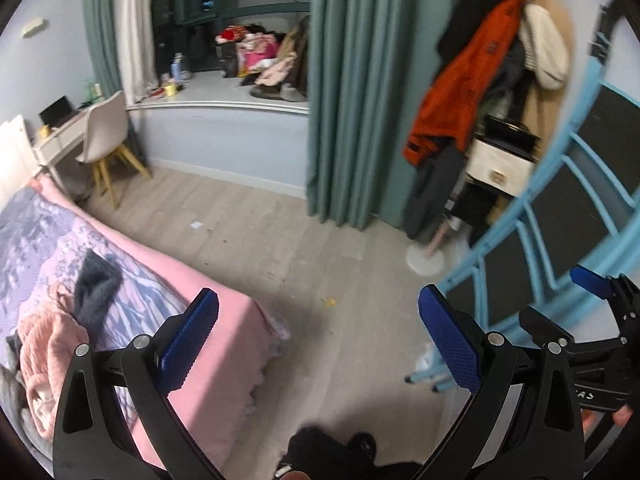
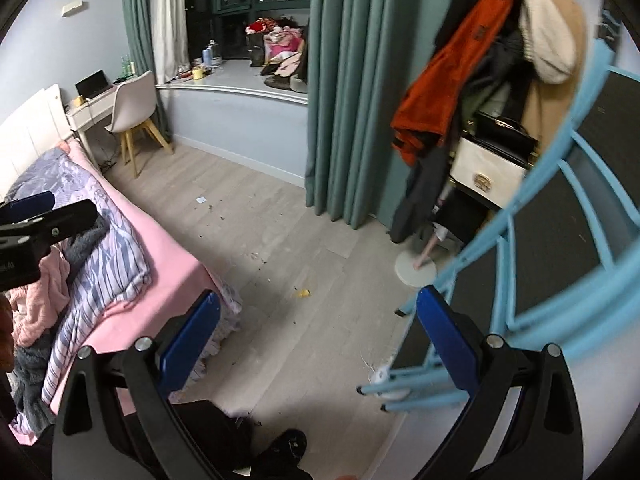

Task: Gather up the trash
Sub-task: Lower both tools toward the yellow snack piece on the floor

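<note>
A small yellow scrap (image 1: 330, 302) (image 2: 303, 293) lies on the pale wood floor, beyond both grippers. A white paper bit (image 1: 196, 225) (image 2: 201, 199) lies farther off near the bed, with dark crumbs (image 2: 224, 218) scattered around it. Something white and crumpled (image 1: 425, 357) (image 2: 379, 374) sits at the foot of the blue rack. My left gripper (image 1: 318, 312) is open and holds nothing, well above the floor. My right gripper (image 2: 320, 308) is open and empty too. Each gripper shows at the edge of the other's view.
A bed with a pink sheet (image 1: 208, 320) (image 2: 160, 276) and heaped clothes fills the left. A light blue metal rack (image 1: 560, 216) (image 2: 560, 264) stands on the right. A coat stand (image 1: 424, 260) loaded with jackets and green curtains (image 1: 352, 120) are behind. Desk and chair (image 1: 104, 140) far left.
</note>
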Tool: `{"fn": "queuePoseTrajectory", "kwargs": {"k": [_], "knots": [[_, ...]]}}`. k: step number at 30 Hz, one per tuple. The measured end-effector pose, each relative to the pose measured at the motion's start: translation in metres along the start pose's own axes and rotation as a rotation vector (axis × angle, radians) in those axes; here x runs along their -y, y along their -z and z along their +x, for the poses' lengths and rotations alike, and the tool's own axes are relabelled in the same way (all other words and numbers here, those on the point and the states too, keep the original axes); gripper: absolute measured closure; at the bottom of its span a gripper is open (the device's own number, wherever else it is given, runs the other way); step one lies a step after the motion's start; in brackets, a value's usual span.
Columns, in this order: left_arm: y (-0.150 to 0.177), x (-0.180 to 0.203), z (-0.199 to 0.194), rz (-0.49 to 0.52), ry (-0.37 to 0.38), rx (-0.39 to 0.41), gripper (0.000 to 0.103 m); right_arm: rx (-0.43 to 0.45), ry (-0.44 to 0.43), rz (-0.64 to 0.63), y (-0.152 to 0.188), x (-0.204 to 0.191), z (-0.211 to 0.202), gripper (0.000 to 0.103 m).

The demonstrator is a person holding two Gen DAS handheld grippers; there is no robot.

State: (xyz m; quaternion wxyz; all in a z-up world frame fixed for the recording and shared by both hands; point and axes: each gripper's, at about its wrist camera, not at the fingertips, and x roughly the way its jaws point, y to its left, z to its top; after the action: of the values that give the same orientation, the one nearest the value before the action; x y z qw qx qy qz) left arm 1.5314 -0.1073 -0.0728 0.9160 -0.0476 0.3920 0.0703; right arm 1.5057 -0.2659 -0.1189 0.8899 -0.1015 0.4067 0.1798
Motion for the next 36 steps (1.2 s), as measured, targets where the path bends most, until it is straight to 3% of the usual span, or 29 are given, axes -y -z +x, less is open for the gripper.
{"fn": "queuePoseTrajectory", "kwargs": {"k": [4,10,19,27,36], "knots": [[-0.028,-0.02,0.045,-0.061,-0.041,-0.012,0.006,-0.022,-0.024,-0.022,-0.031,-0.001,0.042,0.007],[-0.077,-0.053,0.126,-0.06,-0.081,-0.008,0.006,-0.054,-0.012,-0.057,-0.088,-0.004,0.104,0.007],[-0.148,-0.066,0.215,-0.006,-0.052,-0.049,0.006,-0.076,-0.022,-0.048,-0.163,-0.009,0.171,0.007],[-0.178,-0.063,0.264,-0.046,-0.071,-0.092,0.006,-0.104,-0.064,-0.106,-0.204,0.0,0.223,0.007],[-0.192,-0.051,0.308,-0.157,-0.185,-0.131,0.006,-0.114,-0.19,-0.221,-0.251,0.019,0.28,0.007]]}}
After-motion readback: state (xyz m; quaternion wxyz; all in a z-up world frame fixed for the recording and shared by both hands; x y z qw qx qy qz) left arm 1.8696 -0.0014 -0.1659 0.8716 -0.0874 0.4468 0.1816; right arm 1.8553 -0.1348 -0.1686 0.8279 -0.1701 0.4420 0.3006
